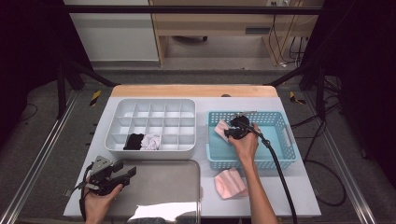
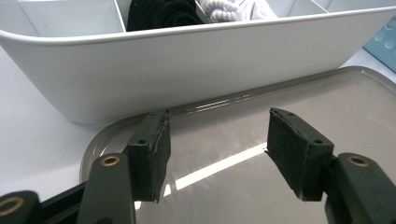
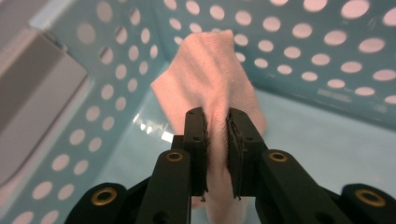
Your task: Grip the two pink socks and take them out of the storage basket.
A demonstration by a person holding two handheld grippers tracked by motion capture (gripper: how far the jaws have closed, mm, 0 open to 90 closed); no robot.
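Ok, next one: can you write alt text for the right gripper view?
The right gripper pinches a fold of a pink cloth between its two black fingers, inside a light blue basket with round holes in its walls. The cloth rises above the fingers against the basket wall.

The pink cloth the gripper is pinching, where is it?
In the high view, the pink cloth sits inside the blue basket at its left end, on the table's right side. The right gripper is pinching it, beside the white divided tray.
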